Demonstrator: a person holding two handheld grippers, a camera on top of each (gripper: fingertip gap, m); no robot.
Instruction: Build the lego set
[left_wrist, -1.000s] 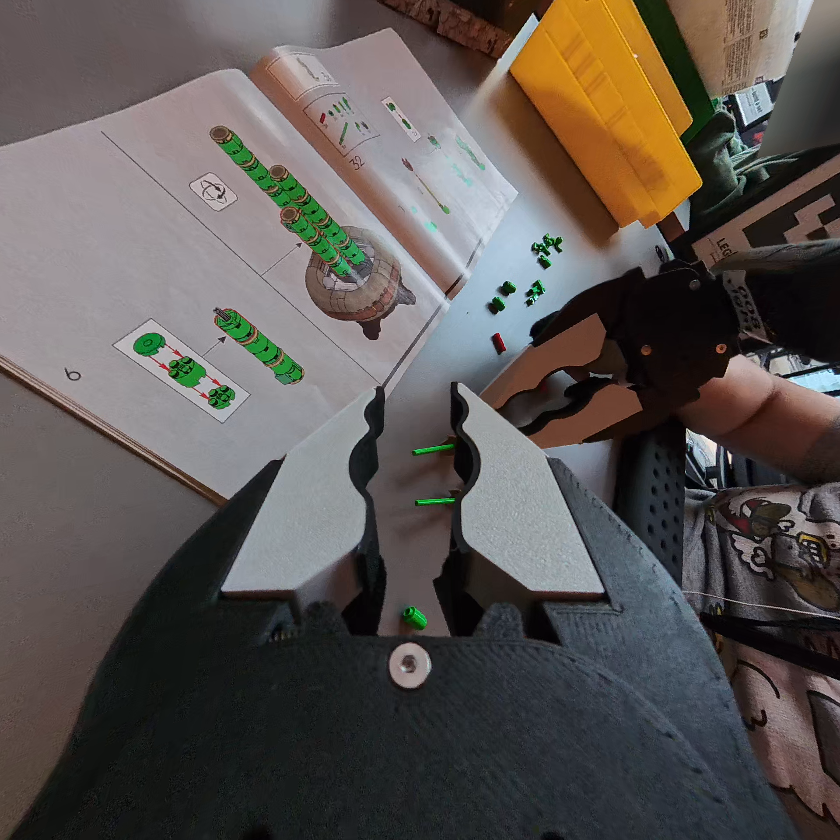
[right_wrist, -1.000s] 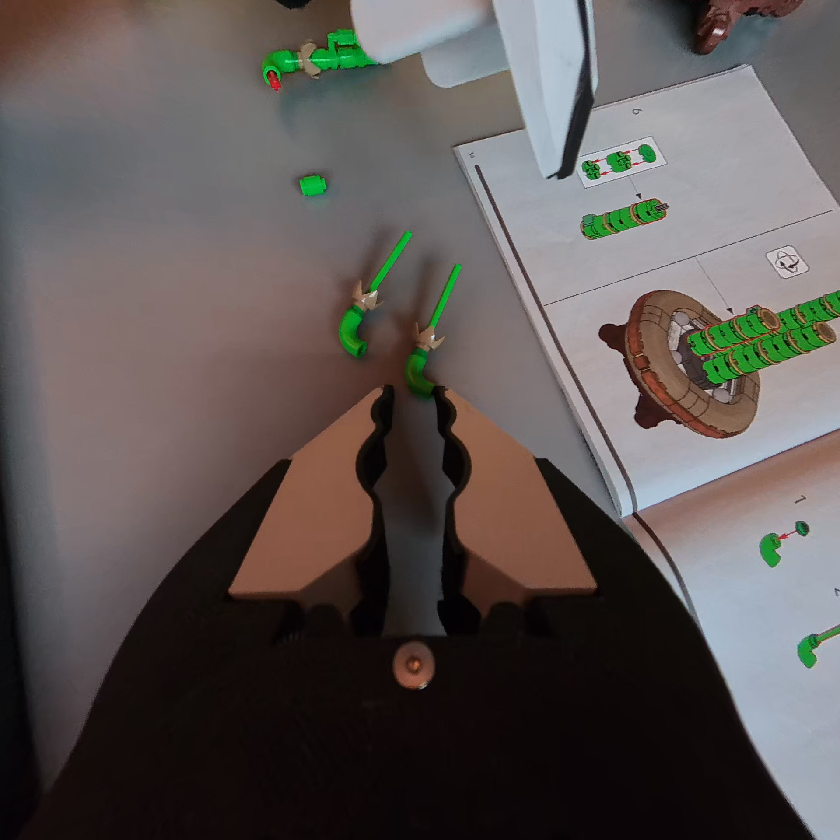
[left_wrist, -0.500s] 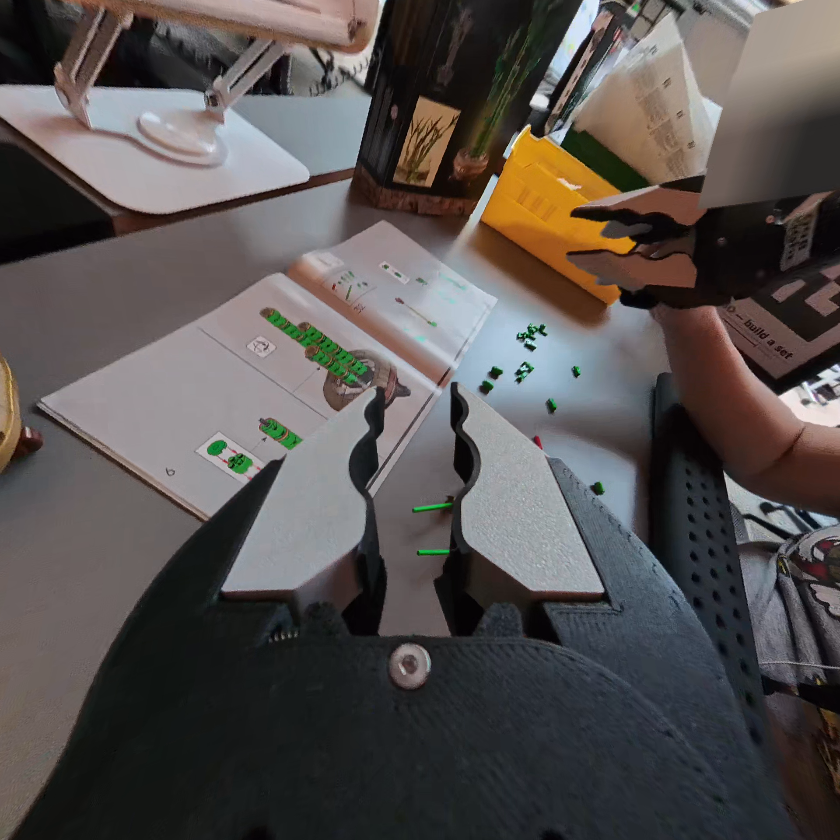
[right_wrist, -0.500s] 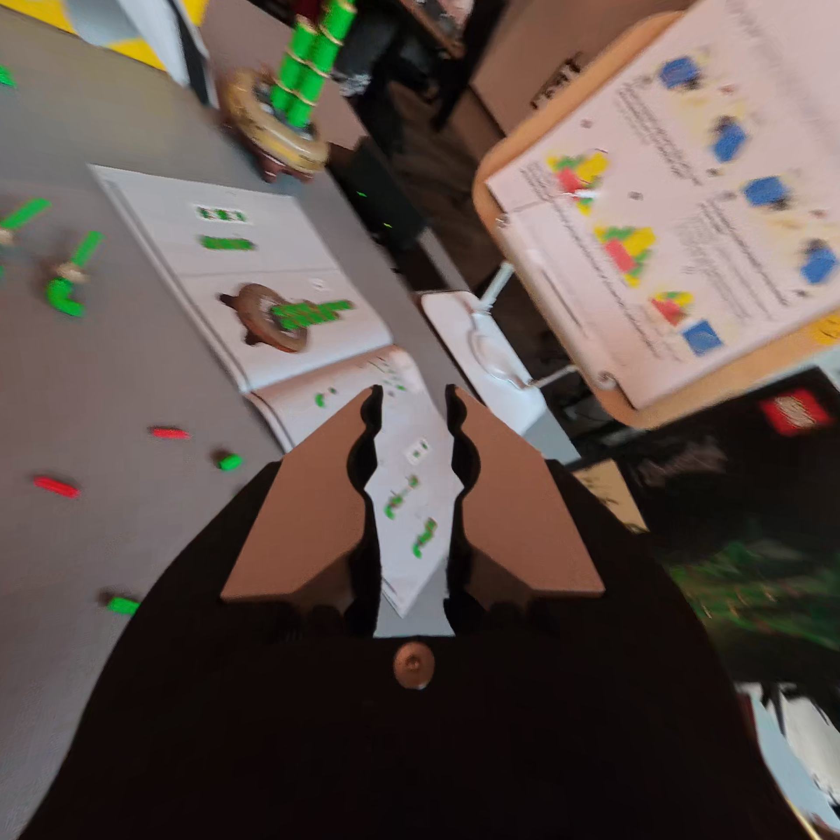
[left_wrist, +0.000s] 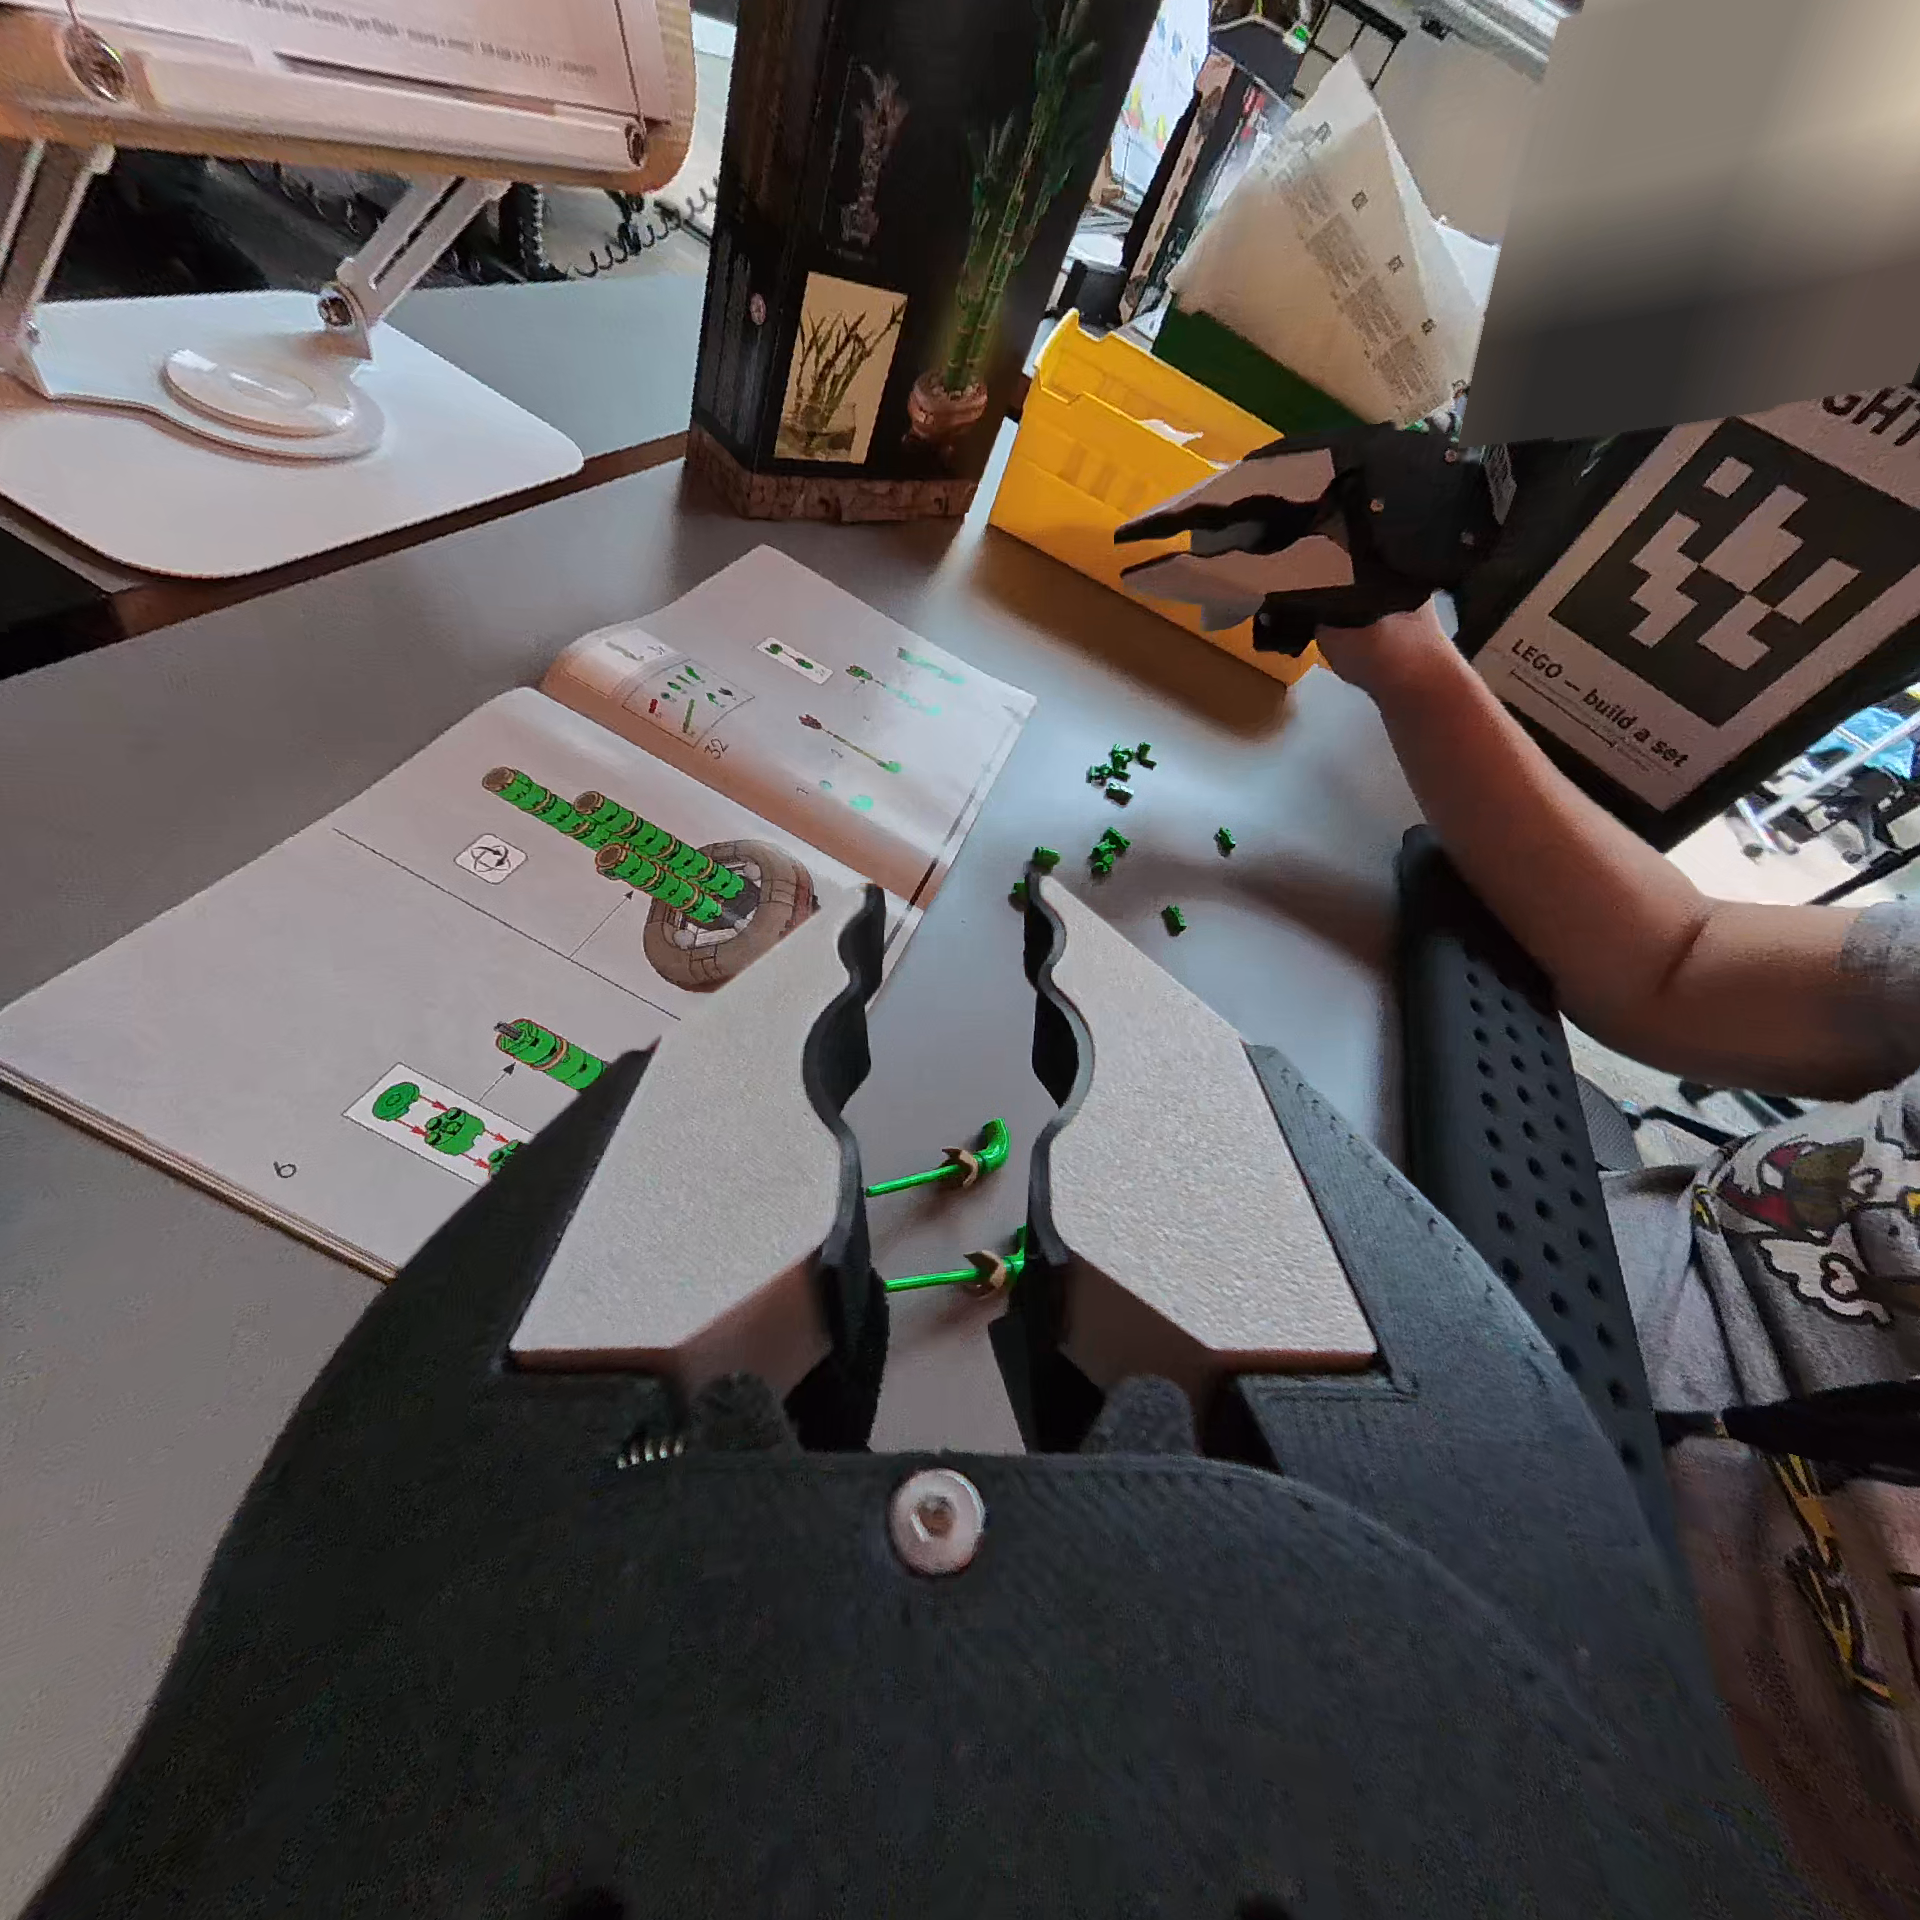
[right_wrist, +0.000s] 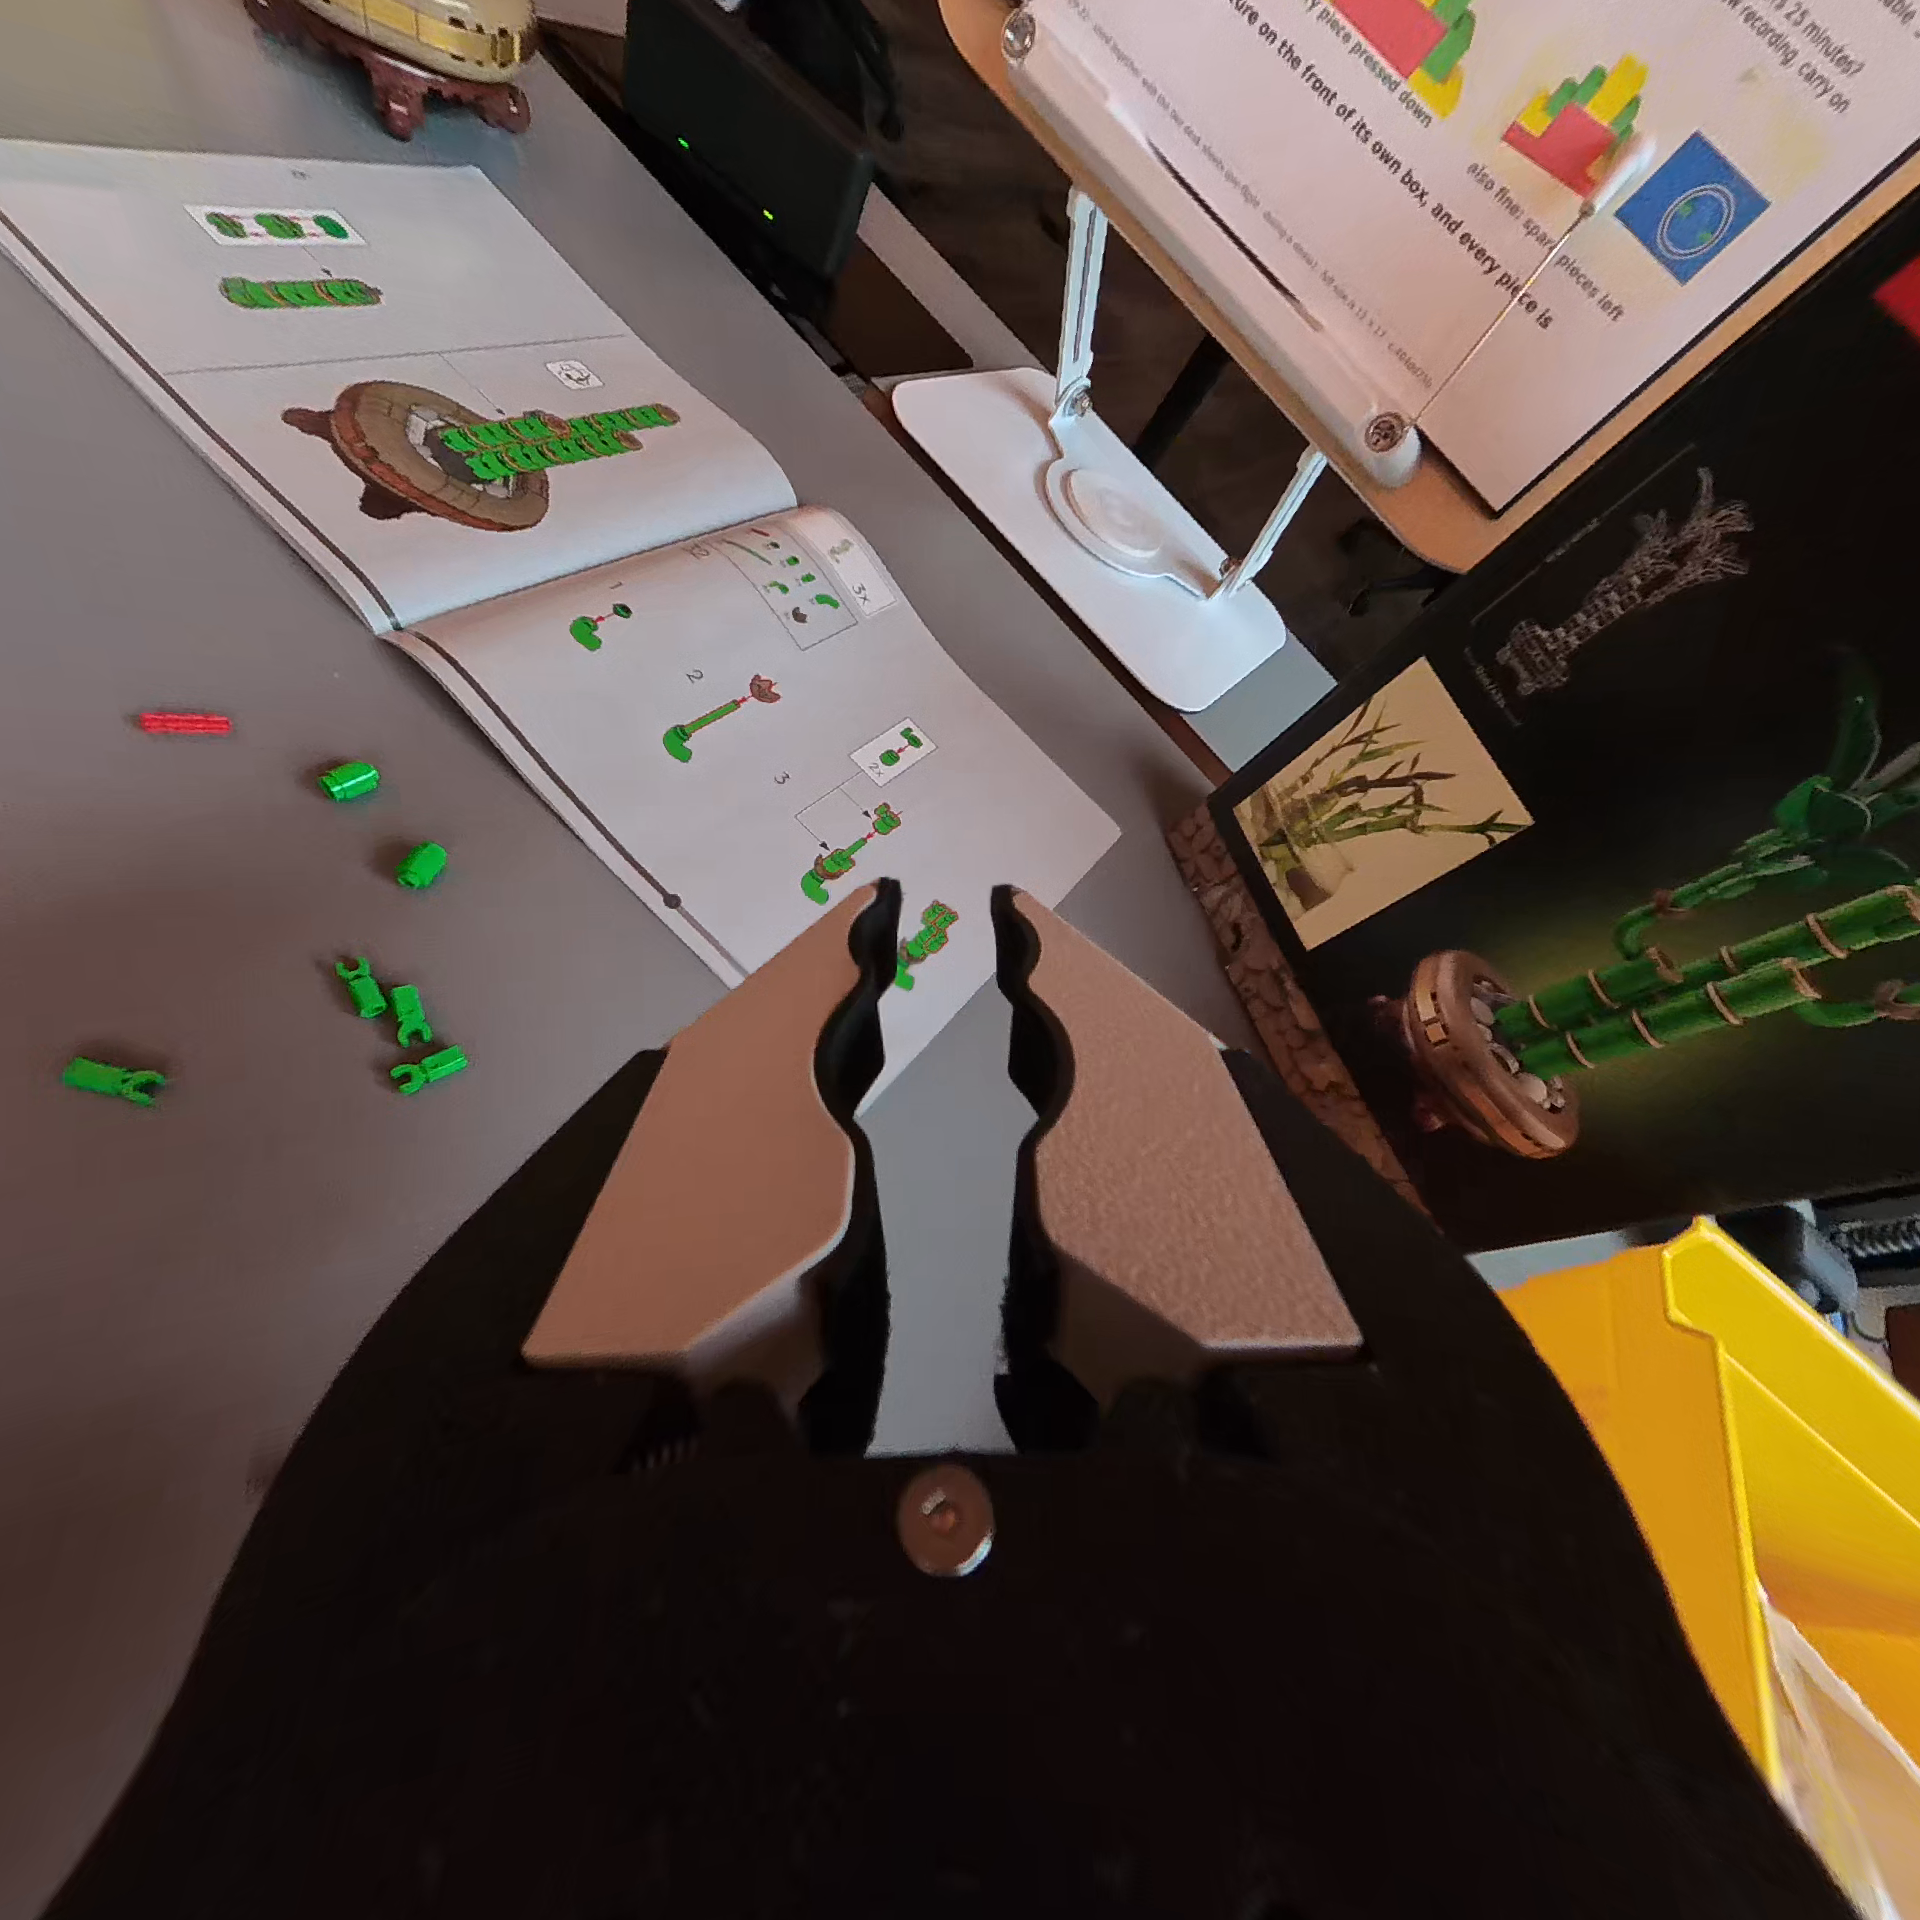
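My left gripper (left_wrist: 951, 899) is open and empty, held above the grey table. Below its jaws lie two green stem pieces (left_wrist: 940, 1169) (left_wrist: 951, 1273) with tan collars. My right gripper (right_wrist: 943, 896) is open and empty, raised over the open instruction booklet (right_wrist: 499, 488); it also shows far right in the left wrist view (left_wrist: 1164, 566), near the yellow bin. The booklet (left_wrist: 416, 935) lies open left of my left gripper. Small green clip pieces (left_wrist: 1117, 769) (right_wrist: 405, 1018), green round bricks (right_wrist: 348, 781) and a red axle (right_wrist: 185, 722) are scattered on the table.
A yellow bin (left_wrist: 1122, 468) (right_wrist: 1704, 1455) and the dark set box (left_wrist: 883, 249) (right_wrist: 1558, 883) stand at the table's back. A white stand (left_wrist: 260, 416) (right_wrist: 1122, 520) holds a sheet. A brown pot base (right_wrist: 416, 52) sits at the far corner. A person's arm (left_wrist: 1558, 862) reaches in. Some 30 cm of space lies between my two pairs of fingers. The red axle (right_wrist: 185, 722) is about equally far from each gripper, around 20 cm.
My right gripper has lifted off the stem pieces and swung toward the booklet and yellow bin. My left gripper has pulled back and tilted up, so both stem pieces show between its jaws.
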